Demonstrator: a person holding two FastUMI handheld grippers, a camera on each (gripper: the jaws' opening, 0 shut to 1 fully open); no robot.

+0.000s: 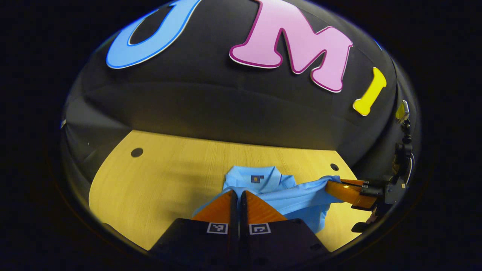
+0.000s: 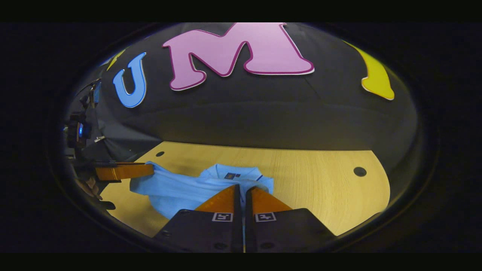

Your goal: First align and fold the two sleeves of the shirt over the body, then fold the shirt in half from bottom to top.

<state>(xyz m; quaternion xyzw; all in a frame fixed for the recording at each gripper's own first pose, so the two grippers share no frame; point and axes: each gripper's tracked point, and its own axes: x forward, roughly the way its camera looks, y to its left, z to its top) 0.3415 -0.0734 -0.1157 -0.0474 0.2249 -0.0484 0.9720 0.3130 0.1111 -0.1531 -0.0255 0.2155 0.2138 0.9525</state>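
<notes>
A light blue polo shirt (image 1: pixel 290 197) lies on the wooden table (image 1: pixel 158 180), collar and neck label toward the far wall. My left gripper (image 1: pixel 238 192) is shut on a fold of the shirt's fabric near the collar. In the left gripper view, my right gripper (image 1: pixel 328 185) comes in from the right, shut on the cloth and pulling it taut above the table. In the right gripper view, the shirt (image 2: pixel 177 190) spreads leftward and my right gripper (image 2: pixel 243 186) pinches its edge just below the collar. The left gripper (image 2: pixel 151 170) holds the far left end.
The table (image 2: pixel 320 192) has small dark round holes (image 1: pixel 136 152) (image 2: pixel 359 171) near its back corners. Black booth cloth rises right behind the table's far edge. A hand (image 2: pixel 88 186) holds the left gripper at the table's left side.
</notes>
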